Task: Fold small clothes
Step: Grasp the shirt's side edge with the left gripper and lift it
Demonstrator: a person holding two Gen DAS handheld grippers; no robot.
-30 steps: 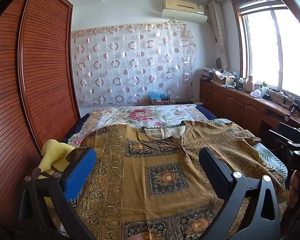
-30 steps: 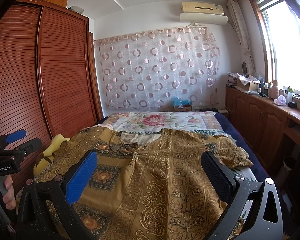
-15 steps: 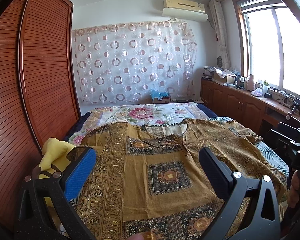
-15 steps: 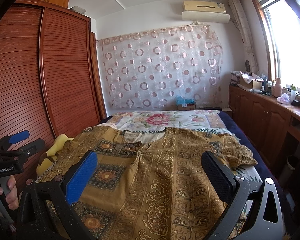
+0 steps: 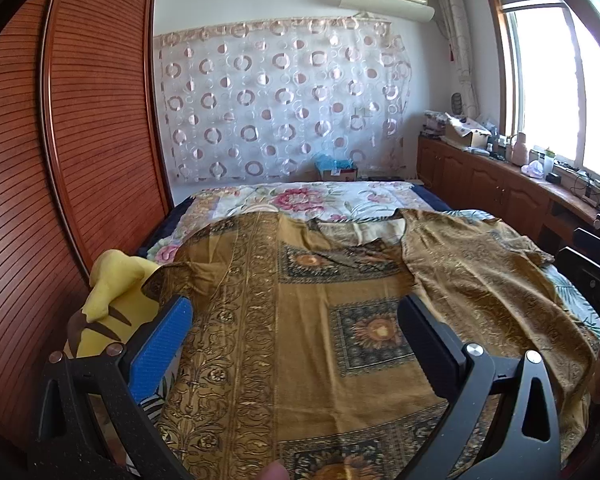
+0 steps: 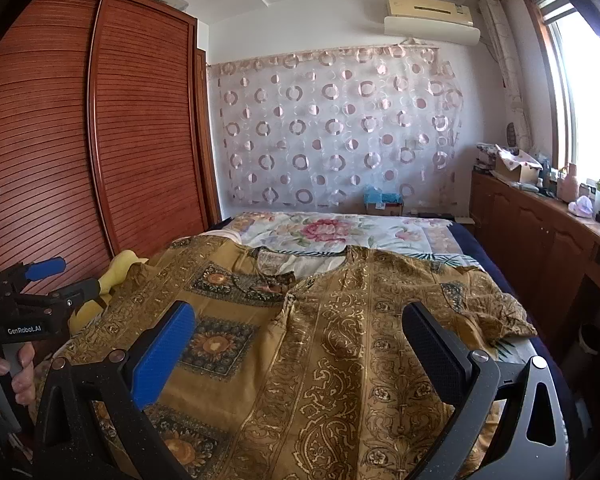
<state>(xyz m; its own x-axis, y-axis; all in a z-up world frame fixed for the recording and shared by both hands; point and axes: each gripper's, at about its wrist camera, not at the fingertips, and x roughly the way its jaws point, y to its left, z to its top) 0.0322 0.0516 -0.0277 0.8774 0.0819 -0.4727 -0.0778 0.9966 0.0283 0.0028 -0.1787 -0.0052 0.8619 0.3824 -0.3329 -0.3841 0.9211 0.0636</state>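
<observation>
A mustard-gold patterned shirt (image 5: 308,320) lies spread flat on the bed, its neck opening toward the far end; it also shows in the right wrist view (image 6: 332,344). My left gripper (image 5: 296,316) is open and empty, held above the shirt's left half. My right gripper (image 6: 300,328) is open and empty, held above the shirt's right half. The left gripper also shows at the left edge of the right wrist view (image 6: 40,280). The right gripper's body shows at the right edge of the left wrist view (image 5: 592,264).
The bed has a floral cover (image 5: 320,200). A yellow plush toy (image 5: 112,304) lies at the bed's left side by the wooden wardrobe (image 5: 60,160). A wooden cabinet with clutter (image 6: 540,216) runs under the window on the right.
Both views have tilted slightly upward, with the shirt sitting a little lower in frame. Both grippers stay open and the shirt has not moved.
</observation>
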